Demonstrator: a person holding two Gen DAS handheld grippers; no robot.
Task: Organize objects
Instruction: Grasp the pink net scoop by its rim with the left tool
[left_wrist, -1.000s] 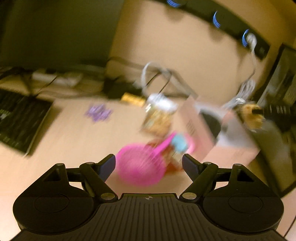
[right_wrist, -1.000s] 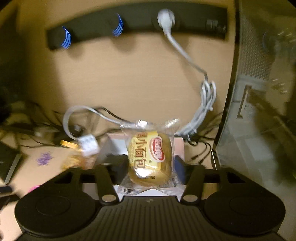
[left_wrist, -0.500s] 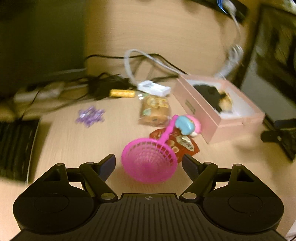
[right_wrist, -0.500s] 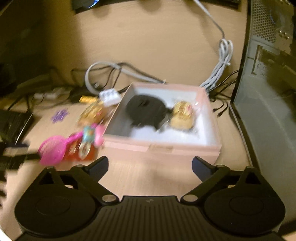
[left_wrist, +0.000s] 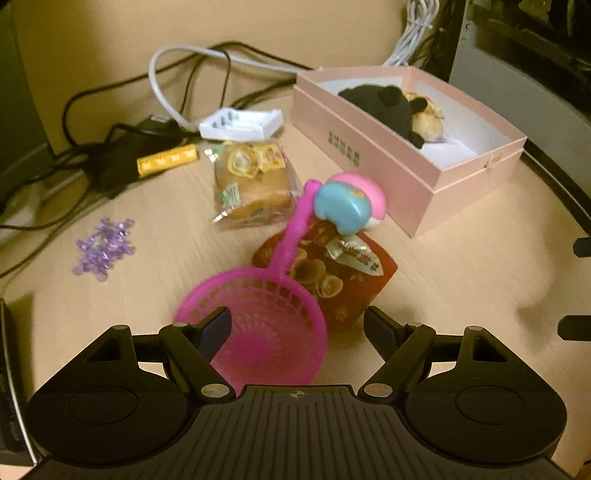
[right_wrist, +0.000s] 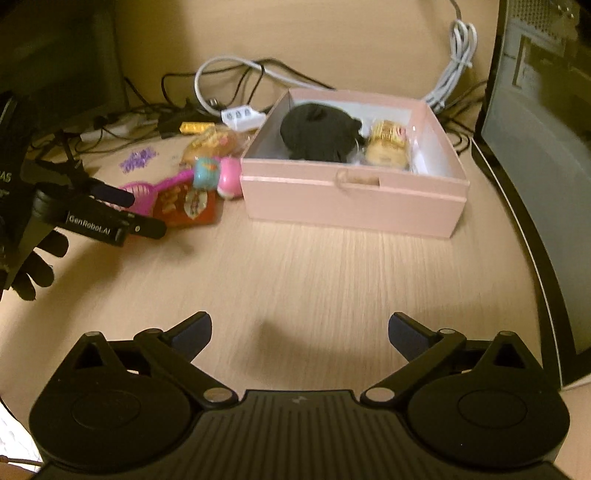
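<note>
The left gripper (left_wrist: 297, 325) hangs spread wide and gripping nothing over the bowl of a pink toy strainer (left_wrist: 258, 325), which lies on the wooden desk (left_wrist: 461, 280) between its fingers. At twelve o'clock the strainer's handle crosses a red snack packet (left_wrist: 332, 273) toward a blue-and-pink toy (left_wrist: 347, 203). A wrapped bun (left_wrist: 251, 184) lies beyond. At one o'clock stands the pink box (left_wrist: 391, 162). The right gripper (right_wrist: 299, 330), its jaws just opened wide and empty, faces that box, where a small packaged bread (right_wrist: 388, 146) rests beside a black item (right_wrist: 317, 131).
</note>
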